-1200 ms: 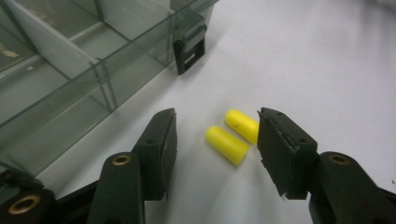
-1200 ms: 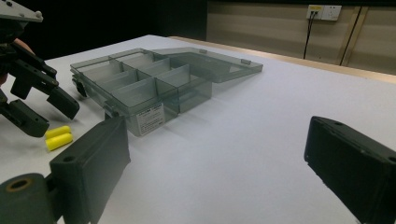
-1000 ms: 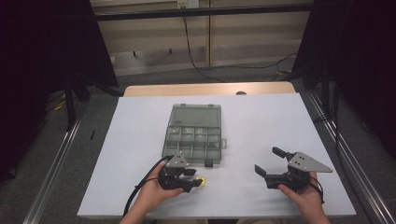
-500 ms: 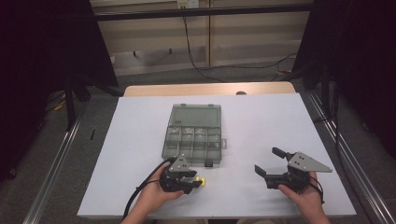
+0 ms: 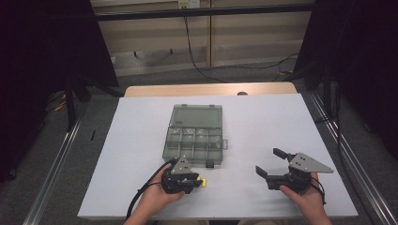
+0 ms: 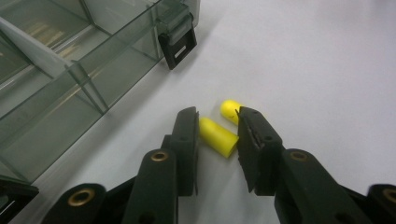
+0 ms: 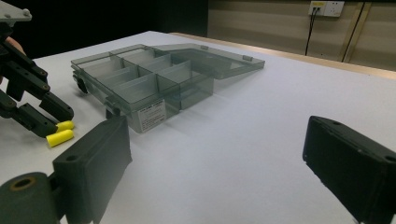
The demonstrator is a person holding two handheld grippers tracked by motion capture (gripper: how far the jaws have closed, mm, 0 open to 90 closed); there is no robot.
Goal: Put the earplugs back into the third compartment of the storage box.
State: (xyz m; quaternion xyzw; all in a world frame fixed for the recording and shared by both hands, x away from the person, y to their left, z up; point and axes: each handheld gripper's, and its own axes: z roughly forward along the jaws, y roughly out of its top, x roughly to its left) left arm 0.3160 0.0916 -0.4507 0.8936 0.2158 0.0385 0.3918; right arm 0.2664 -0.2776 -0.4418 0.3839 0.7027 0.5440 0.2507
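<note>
A yellow foam plug [image 6: 216, 136] lies on the white table between the jaws of my left gripper [image 6: 217, 120], which have just been closing. Both pads now touch the plug's ends. A second yellow plug [image 6: 229, 111] lies just beyond the tips. From above, the left gripper [image 5: 199, 183] sits at the near edge with the plug [image 5: 202, 183] at its tip. The right gripper view has both plugs [image 7: 60, 138] beside the left jaws. My right gripper [image 5: 268, 161] rests near the front right, open with nothing between its jaws [image 7: 219, 140].
A clear grey compartment box [image 5: 195, 136] lies open mid-table, its lid [image 5: 197, 116] folded back flat. Its black latch [image 6: 177, 44] is close ahead of the left jaws. Metal rails [image 5: 51, 168] run along both sides of the table.
The left gripper's jaws have narrowed around the yellow plug at the same spot. The right gripper has not moved.
</note>
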